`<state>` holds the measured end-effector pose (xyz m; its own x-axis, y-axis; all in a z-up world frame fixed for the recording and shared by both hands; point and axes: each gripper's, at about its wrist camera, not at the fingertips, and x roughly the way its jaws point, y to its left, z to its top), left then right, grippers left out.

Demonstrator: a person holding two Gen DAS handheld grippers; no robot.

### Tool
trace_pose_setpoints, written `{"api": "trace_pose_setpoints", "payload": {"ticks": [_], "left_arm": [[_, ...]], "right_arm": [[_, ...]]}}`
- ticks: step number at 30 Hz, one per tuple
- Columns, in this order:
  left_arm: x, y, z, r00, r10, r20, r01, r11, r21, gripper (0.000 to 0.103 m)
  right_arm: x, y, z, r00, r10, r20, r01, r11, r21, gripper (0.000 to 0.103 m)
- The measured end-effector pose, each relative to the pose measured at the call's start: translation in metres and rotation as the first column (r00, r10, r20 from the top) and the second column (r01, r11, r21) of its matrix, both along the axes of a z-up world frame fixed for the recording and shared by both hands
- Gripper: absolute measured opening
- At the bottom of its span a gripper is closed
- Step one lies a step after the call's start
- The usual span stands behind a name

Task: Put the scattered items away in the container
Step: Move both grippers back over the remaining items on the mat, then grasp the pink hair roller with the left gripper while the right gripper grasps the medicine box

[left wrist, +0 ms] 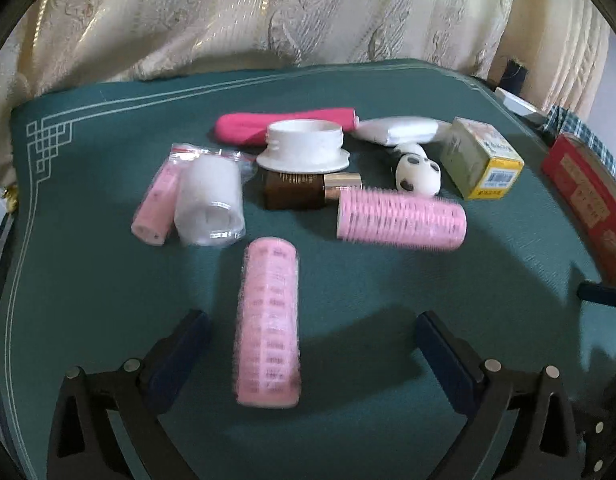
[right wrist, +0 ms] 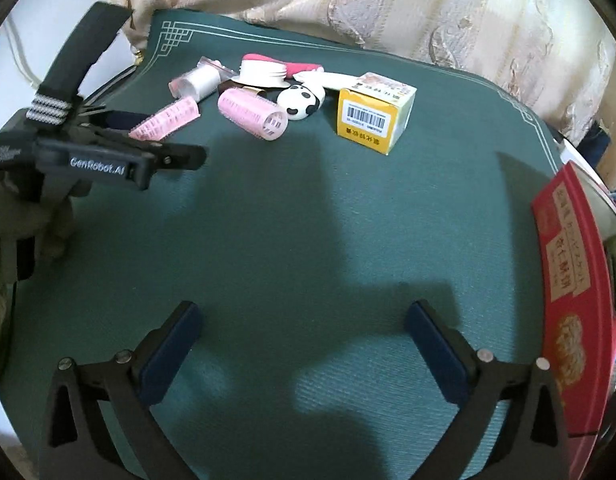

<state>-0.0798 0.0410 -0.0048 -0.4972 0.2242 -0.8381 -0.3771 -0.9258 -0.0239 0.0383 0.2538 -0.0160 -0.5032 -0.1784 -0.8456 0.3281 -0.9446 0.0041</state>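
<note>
My left gripper [left wrist: 311,336] is open, its jaws either side of a pink hair roller [left wrist: 268,324] lying lengthwise on the green table mat [left wrist: 387,280]. A second pink roller [left wrist: 401,218] lies crosswise behind it. Further back are a bagged white and pink roller [left wrist: 196,204], a brown bottle [left wrist: 308,190], a white jar lid [left wrist: 304,146], a panda toy [left wrist: 417,172] and a yellow-green box [left wrist: 481,158]. My right gripper [right wrist: 304,316] is open and empty over bare mat. The red container [right wrist: 571,280] stands at the right edge. The left gripper also shows in the right wrist view [right wrist: 168,148].
A magenta cloth roll [left wrist: 284,122] and a white packet [left wrist: 395,130] lie at the back of the pile. A patterned curtain [left wrist: 268,12] hangs behind the table. Checked cloth [left wrist: 579,128] lies beyond the right edge.
</note>
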Motion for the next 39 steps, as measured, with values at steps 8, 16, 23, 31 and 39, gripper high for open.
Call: {"api": "trace_pose_setpoints", "payload": {"ticks": [8, 16, 23, 31, 39], "left_arm": [[-0.002, 0.001, 0.001, 1.000, 0.000, -0.001, 0.000, 1.000, 0.001, 0.103], [-0.010, -0.003, 0.000, 1.000, 0.012, 0.003, -0.012, 1.000, 0.007, 0.103], [-0.008, -0.003, 0.004, 0.999, 0.039, -0.031, -0.039, 0.999, 0.014, 0.079], [-0.001, -0.011, 0.009, 0.995, 0.082, -0.063, -0.079, 0.995, 0.053, 0.027], [0.022, -0.014, 0.016, 0.990, 0.107, -0.088, -0.096, 0.988, 0.124, 0.027]], "right_arm": [[0.001, 0.001, 0.000, 1.000, 0.001, 0.000, -0.001, 1.000, 0.001, 0.103], [0.002, 0.002, 0.001, 1.000, -0.006, -0.003, 0.006, 1.000, -0.004, 0.103], [-0.002, -0.004, 0.001, 1.000, -0.014, -0.006, 0.014, 1.000, -0.007, 0.103], [-0.005, -0.005, 0.001, 0.999, -0.032, -0.008, 0.032, 0.999, -0.009, 0.103], [-0.021, -0.004, 0.005, 0.996, -0.090, 0.023, 0.090, 0.996, -0.015, 0.102]]}}
